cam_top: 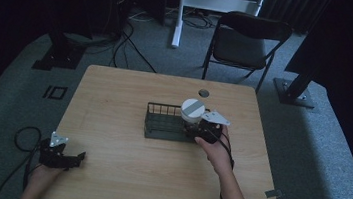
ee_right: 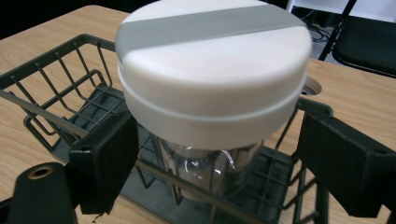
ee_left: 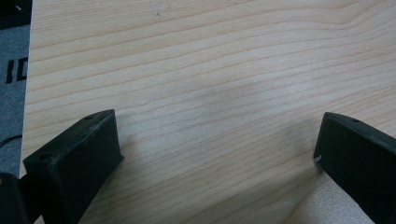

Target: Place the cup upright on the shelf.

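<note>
jar (ee_right: 210, 172) base hidden behind basket (ee_right: 56, 93) wires

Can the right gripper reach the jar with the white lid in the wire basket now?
Probably yes. The right gripper is already at the jar, its open jaws on either side below the white lid, with only the wire basket rim close underneath.

Matt wire basket (ee_right: 60, 88), clear glossy jar (ee_right: 210, 168)

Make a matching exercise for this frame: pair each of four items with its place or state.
Items:
1. jar
2. wire basket
3. left gripper
4. right gripper

States:
A. open over bare wood near the table's corner
B. dark, sitting mid-table
C. jaws apart on either side of the jar
D. white-lidded, upright at the basket's right end

Pairs: 1-D, 2-B, 3-A, 4-C
</note>
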Action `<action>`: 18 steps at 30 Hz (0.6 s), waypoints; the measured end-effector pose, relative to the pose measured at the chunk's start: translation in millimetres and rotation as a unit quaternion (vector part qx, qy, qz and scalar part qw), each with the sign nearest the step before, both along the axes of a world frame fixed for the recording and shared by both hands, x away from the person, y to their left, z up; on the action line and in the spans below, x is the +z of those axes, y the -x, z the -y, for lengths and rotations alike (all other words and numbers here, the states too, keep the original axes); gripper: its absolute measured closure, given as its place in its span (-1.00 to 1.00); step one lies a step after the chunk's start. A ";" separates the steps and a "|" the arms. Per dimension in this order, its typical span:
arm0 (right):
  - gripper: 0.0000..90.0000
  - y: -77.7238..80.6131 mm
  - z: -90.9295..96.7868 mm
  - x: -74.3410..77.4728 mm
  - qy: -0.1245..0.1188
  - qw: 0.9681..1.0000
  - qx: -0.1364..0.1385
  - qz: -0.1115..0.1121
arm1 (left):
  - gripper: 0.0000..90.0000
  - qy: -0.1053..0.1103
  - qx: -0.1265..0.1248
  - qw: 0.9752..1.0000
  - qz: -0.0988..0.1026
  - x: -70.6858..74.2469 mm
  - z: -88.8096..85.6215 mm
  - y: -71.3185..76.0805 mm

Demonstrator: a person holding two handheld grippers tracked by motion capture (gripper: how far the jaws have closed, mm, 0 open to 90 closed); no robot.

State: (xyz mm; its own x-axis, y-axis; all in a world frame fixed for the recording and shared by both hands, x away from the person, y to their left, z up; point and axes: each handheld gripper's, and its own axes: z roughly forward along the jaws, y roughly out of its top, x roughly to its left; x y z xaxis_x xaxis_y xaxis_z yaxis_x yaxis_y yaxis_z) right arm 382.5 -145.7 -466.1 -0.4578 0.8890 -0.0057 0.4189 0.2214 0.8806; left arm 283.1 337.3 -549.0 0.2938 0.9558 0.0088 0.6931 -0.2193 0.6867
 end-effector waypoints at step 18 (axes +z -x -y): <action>-0.71 21.6 26.0 -2.6 -0.015 1.000 -0.003 0.004 | -0.99 0.000 0.000 1.000 0.000 0.0 0.0 0.0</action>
State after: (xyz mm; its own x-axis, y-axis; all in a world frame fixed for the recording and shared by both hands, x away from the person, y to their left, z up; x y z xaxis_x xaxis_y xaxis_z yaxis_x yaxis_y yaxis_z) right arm 360.8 -171.7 -468.7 -0.4529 0.8914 0.0165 0.4125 0.1931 0.8903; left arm 283.1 337.3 -549.0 0.2936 0.9559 0.0086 0.6932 -0.2191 0.6867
